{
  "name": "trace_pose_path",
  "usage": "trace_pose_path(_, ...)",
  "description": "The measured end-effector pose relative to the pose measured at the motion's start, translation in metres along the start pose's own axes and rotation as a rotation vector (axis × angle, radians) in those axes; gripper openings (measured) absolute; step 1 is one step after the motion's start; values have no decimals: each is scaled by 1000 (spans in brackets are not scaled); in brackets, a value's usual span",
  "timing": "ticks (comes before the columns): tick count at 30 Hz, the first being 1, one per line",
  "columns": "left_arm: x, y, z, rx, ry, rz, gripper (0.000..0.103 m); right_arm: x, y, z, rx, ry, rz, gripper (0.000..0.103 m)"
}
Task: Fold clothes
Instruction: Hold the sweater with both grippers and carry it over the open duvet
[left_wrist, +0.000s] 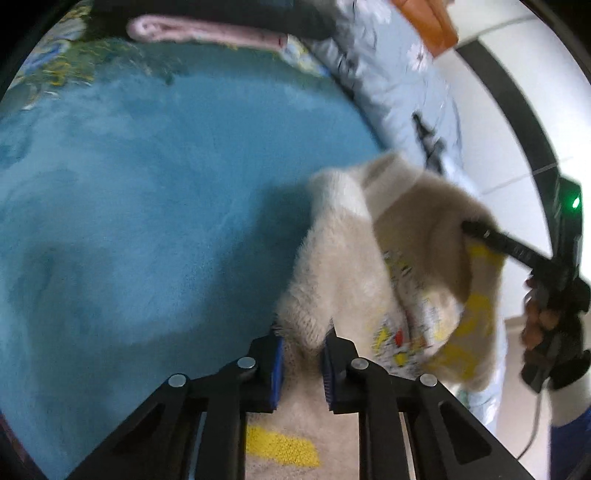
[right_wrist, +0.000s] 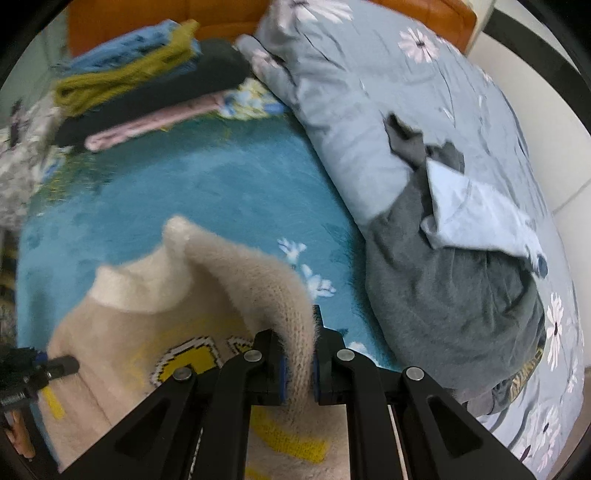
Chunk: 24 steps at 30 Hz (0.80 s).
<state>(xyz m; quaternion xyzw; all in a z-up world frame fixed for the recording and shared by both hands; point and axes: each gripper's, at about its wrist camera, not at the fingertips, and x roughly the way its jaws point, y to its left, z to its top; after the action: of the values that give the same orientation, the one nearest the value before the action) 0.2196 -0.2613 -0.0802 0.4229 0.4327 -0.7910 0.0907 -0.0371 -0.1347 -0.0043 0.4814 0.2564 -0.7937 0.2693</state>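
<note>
A fluffy cream knitted sweater with yellow lettering (right_wrist: 155, 332) is held lifted above the teal plush blanket (left_wrist: 147, 184) on the bed, at the lower centre of both views. It is pinched by the left claw (left_wrist: 303, 354) and the right claw (right_wrist: 298, 373), each clamped on a fold, presumably so the garment can be spread flat for folding.

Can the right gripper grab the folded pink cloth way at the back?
Probably not now: the right gripper is shut on the fuzzy cream sweater, and the folded pink cloth lies far across the teal blanket.
</note>
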Motion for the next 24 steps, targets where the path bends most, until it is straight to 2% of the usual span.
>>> trace_pose_path(4,-56,4,-3,-4,-119,7,18,-36,15,9,-46,-62,93,9)
trace_pose_path(9,-97,57,33,-45,-210,120,18,-21,40,53,-84,-65,142,9)
trace_pose_path(11,-88,86,52,-84,-191,147,18,1,50,73,-102,-40,139,9)
trace_pose_path(16,-48,131,79,-115,-101,225,18,82,73,111,-144,86,32,9)
trace_pose_path(18,-31,139,82,-124,-80,273,18,106,76,116,-121,127,8,9)
trace_pose_path(20,-21,146,80,-130,-67,289,19,121,79,118,-116,149,-8,10)
trace_pose_path(24,-25,140,78,-109,-74,303,26,131,90,118,-173,146,-56,12)
